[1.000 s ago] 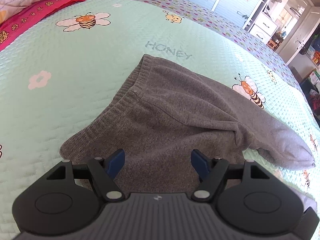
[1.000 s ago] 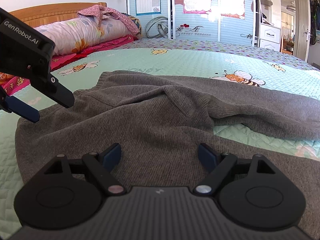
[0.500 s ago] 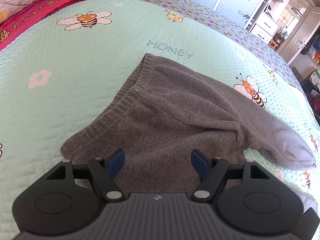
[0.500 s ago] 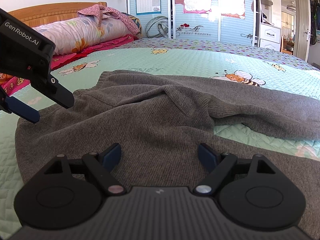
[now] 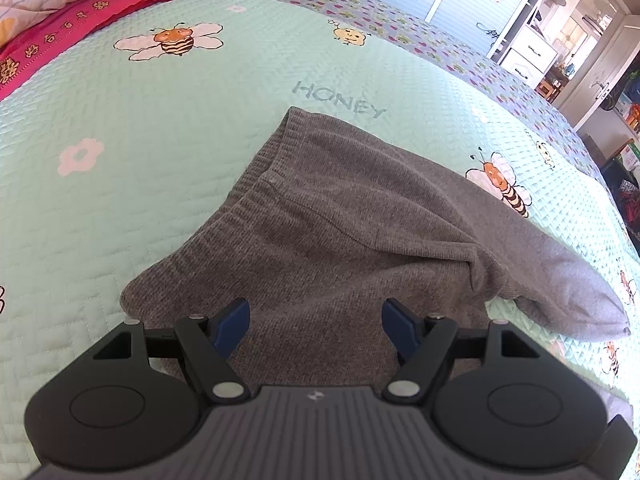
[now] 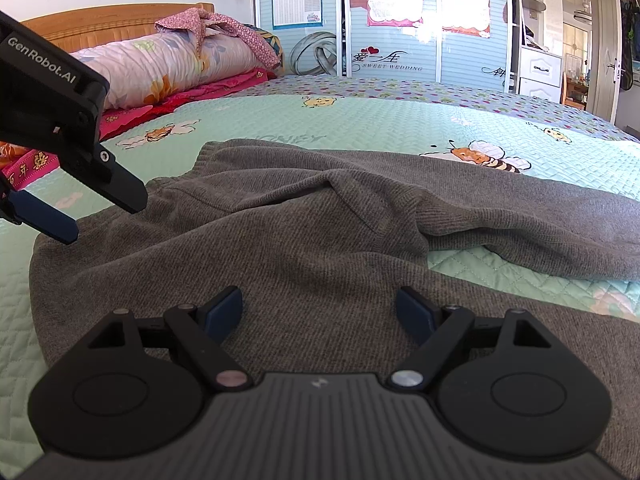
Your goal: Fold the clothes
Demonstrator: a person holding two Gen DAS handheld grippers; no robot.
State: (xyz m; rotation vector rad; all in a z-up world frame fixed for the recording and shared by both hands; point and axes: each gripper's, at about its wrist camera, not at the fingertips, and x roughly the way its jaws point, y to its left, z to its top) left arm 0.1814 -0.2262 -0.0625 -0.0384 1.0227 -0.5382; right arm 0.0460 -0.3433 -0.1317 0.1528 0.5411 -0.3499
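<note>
A grey knit sweater [image 5: 340, 240] lies spread on the green bee-print bedspread [image 5: 140, 140], ribbed hem toward the far left, one sleeve [image 5: 568, 288] trailing right. My left gripper [image 5: 316, 320] hovers open and empty over the near part of the sweater. In the right wrist view the sweater [image 6: 300, 240] fills the middle, its sleeve [image 6: 540, 220] folded across to the right. My right gripper [image 6: 320, 308] is open and empty just above the fabric. The left gripper also shows there [image 6: 60, 216], above the sweater's left edge.
Pillows and a pink quilt [image 6: 168, 64] lie at the wooden headboard on the far left. A wardrobe with posters [image 6: 380, 20] stands behind the bed. White drawers and a doorway [image 6: 560, 68] are at the far right.
The left gripper has drifted very slightly; the sweater and the right gripper have not moved.
</note>
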